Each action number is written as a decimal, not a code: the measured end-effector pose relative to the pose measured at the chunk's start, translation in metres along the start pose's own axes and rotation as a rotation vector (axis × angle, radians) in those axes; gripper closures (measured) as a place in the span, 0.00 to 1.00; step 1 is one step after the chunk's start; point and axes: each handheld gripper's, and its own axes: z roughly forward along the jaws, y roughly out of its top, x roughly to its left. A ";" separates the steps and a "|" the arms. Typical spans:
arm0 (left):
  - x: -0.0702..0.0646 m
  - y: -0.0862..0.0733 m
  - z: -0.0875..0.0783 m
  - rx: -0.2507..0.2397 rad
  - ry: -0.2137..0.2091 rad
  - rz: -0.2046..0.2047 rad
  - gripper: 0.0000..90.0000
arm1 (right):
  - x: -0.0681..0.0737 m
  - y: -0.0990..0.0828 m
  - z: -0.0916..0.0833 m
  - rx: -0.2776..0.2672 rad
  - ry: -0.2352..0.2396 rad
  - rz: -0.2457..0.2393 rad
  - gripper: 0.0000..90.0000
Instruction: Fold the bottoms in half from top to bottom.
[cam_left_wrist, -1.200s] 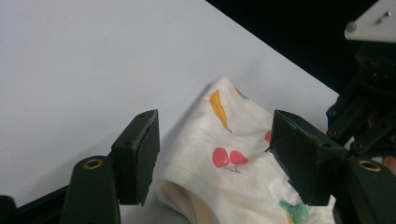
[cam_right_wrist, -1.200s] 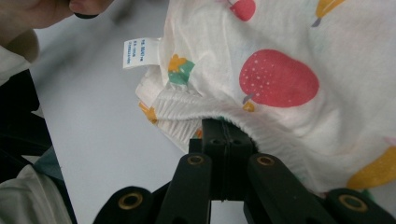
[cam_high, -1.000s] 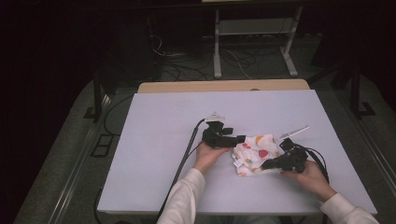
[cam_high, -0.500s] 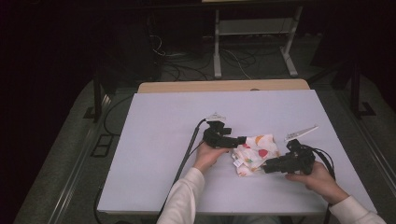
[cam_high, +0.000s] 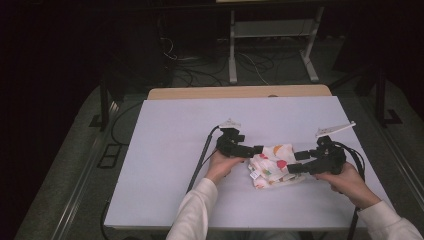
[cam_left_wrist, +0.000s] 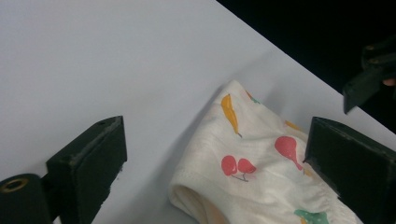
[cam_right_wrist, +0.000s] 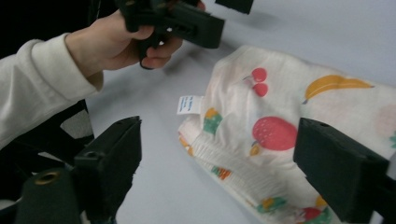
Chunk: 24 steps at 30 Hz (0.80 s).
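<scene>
Left gripper (cam_high: 256, 148) and right gripper (cam_high: 295, 162): jaws just opened, both released. Folded cloth (cam_high: 272, 165) lies between them; its inner layers are hidden.

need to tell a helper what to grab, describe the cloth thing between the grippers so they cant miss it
On the white table, look at the near edge, between the left gripper and the right gripper, both open. There lies a small cream garment, crumpled, printed with cherries, strawberries and bananas, with a white label at its hem.

At centre frame, the cream cloth (cam_high: 272, 165) carries red, orange and green fruit prints and a white label. The counter (cam_high: 165, 150) is white; both tools are black.
</scene>
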 end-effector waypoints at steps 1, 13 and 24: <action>0.000 0.000 0.000 0.003 0.003 0.000 0.03 | -0.002 0.001 0.000 -0.007 0.001 -0.001 0.14; 0.004 0.002 -0.002 0.015 0.007 -0.013 0.00 | -0.022 0.017 0.000 -0.036 -0.069 -0.017 0.00; 0.005 0.010 -0.003 0.017 0.003 -0.003 0.00 | -0.043 0.025 0.000 -0.045 -0.099 -0.003 0.00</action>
